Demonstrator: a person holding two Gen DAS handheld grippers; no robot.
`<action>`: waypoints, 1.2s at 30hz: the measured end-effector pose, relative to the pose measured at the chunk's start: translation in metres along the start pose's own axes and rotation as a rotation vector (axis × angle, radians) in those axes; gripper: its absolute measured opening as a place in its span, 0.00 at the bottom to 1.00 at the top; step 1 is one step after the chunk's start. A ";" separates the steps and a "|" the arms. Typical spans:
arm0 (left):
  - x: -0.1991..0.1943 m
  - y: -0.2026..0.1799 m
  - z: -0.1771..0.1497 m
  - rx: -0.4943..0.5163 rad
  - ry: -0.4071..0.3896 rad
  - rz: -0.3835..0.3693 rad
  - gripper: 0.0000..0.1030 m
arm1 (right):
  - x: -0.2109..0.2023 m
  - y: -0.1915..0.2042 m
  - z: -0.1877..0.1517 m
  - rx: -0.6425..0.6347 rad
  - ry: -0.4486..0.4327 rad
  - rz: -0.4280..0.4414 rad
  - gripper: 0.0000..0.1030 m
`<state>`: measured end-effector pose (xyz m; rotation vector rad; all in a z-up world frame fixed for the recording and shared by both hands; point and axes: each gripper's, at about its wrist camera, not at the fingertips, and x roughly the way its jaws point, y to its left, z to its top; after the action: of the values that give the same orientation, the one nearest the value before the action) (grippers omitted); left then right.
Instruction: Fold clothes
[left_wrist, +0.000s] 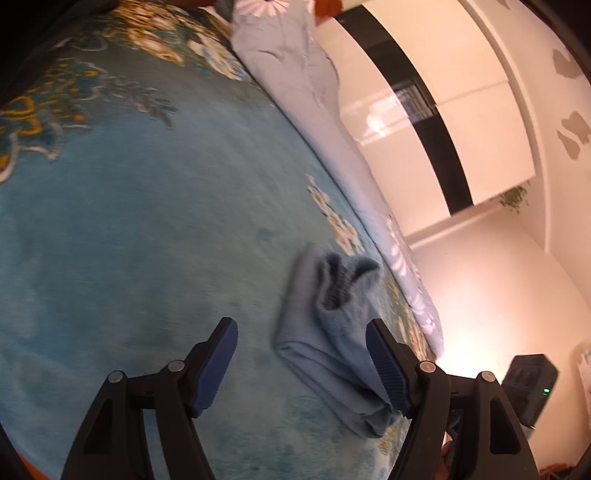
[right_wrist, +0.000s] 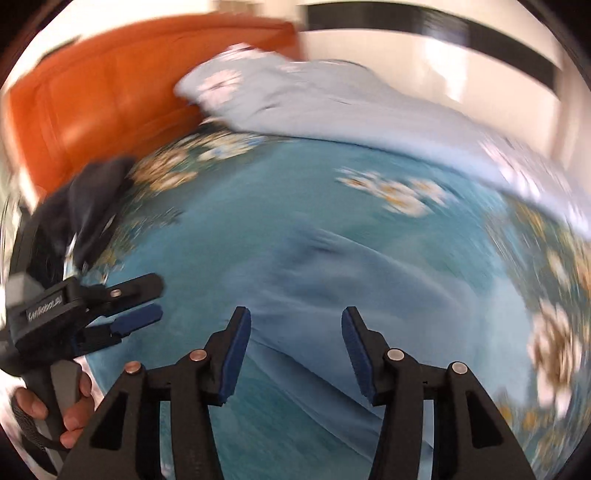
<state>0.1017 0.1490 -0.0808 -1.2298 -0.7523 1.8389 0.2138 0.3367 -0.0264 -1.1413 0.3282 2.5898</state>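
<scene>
While both jaws stand apart, left gripper and right gripper hover over the folded light-blue fabric garment on the teal floral blanket.

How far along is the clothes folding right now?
Done, apparently: the pale blue fleece garment lies folded into a compact bundle on the teal floral blanket. In hand: nothing; the left gripper and right gripper are both open and empty. Left: a dark navy garment sits crumpled near the orange headboard, seemingly unfolded, though blur limits certainty.
</scene>
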 end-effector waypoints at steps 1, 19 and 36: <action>0.006 -0.007 0.000 0.020 0.017 -0.003 0.75 | -0.007 -0.016 -0.004 0.060 -0.001 -0.007 0.52; 0.040 0.009 -0.008 -0.030 0.045 0.072 0.26 | -0.053 -0.107 -0.067 0.377 -0.021 -0.031 0.54; 0.050 -0.007 0.013 0.080 0.125 0.135 0.73 | -0.019 -0.138 -0.073 0.603 -0.022 0.179 0.63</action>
<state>0.0806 0.1943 -0.0938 -1.3572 -0.5334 1.8613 0.3240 0.4381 -0.0731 -0.8878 1.1555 2.3714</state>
